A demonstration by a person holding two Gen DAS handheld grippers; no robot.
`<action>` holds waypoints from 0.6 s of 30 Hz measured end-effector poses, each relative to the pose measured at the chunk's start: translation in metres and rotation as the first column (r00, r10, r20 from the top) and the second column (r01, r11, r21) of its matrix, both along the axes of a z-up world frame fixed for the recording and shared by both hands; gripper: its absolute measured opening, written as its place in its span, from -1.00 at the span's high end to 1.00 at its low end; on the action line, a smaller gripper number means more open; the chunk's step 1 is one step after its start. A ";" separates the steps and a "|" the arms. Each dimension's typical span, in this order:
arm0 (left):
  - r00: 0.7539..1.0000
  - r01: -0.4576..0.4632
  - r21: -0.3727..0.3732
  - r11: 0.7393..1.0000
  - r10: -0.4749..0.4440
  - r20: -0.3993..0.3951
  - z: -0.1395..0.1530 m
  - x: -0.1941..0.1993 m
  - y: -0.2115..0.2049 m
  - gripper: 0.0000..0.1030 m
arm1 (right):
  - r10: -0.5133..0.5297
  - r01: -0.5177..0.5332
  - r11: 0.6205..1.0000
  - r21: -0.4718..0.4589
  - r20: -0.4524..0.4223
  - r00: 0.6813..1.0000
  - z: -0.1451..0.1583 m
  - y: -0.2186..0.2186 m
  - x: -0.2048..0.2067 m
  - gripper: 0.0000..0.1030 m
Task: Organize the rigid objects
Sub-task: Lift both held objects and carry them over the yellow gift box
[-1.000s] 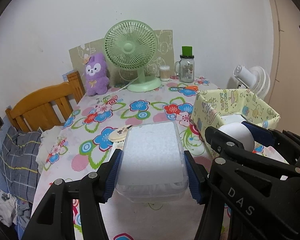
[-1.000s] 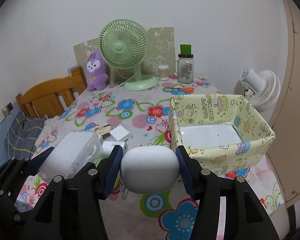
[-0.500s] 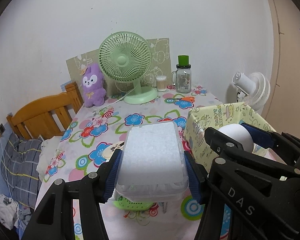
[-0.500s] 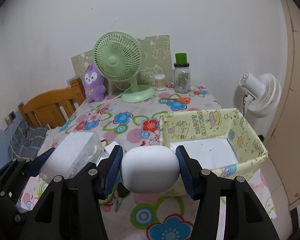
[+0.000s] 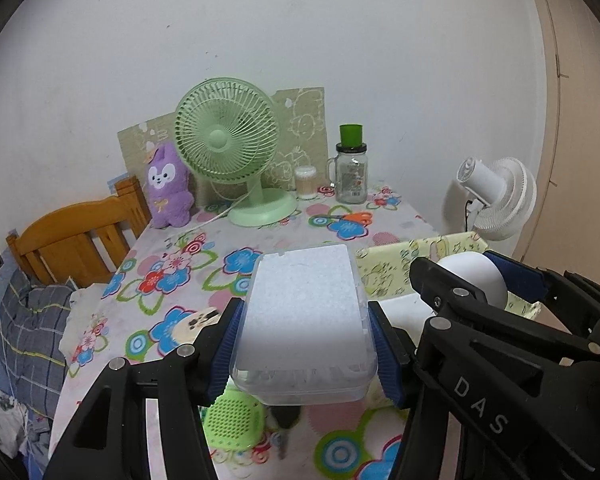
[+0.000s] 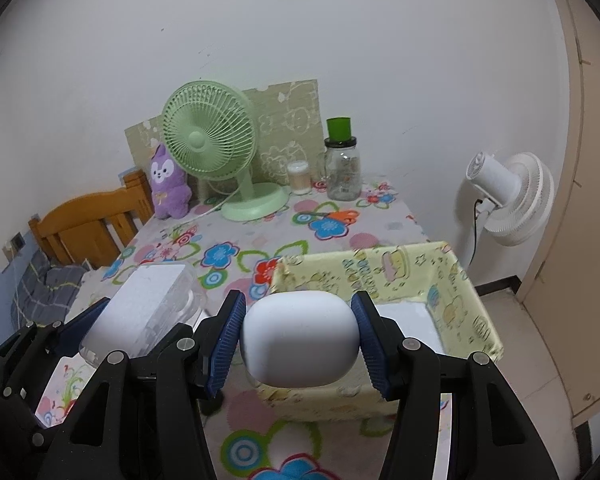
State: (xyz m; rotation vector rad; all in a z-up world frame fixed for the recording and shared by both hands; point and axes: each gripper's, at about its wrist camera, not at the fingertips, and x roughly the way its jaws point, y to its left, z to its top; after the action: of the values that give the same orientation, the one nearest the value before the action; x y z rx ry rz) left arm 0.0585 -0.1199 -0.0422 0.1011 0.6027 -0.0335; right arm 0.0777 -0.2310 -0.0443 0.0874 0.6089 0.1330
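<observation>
Here the left gripper [image 5: 306, 344] is clamped on a clear plastic box [image 5: 305, 320] with a frosted white lid, its blue pads pressing the box's two long sides — the box is lifted off the table, tilted a little forward. Beside it, the right gripper [image 6: 298, 340] squeezes a smooth white rounded case [image 6: 300, 338] between its own blue pads, also held in the air. Both grippers are side by side; the left-wrist view catches the case [image 5: 474, 280] at its right edge, and the right-wrist view catches the box [image 6: 144, 308] at its left.

Just beyond the case stands an open yellow cartoon-print bin [image 6: 452, 280] with a white floor, on the flowered tablecloth [image 6: 228, 248]. Under the box lie a green perforated disc [image 5: 232, 420] and a dark item, too hidden to identify.

Further back — near the wall — stand a green desk fan [image 5: 228, 148], a purple plush toy [image 5: 168, 188], a glass jar [image 5: 352, 176] with a green cap and a small container of cotton swabs [image 5: 306, 182]. A white floor fan [image 6: 508, 196] stands off the table's right side.
</observation>
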 end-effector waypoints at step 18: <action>0.999 0.051 -0.013 0.999 -0.051 -0.011 -0.004 0.041 -0.055 -0.19 | -0.075 0.075 0.997 -0.008 -0.008 0.997 -0.004 -0.054 0.036 -0.13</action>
State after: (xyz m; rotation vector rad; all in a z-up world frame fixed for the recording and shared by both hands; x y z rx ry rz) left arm 0.0990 -0.1747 -0.0465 0.1042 0.6112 -0.0875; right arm 0.1136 -0.2850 -0.0479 0.1038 0.6136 0.0575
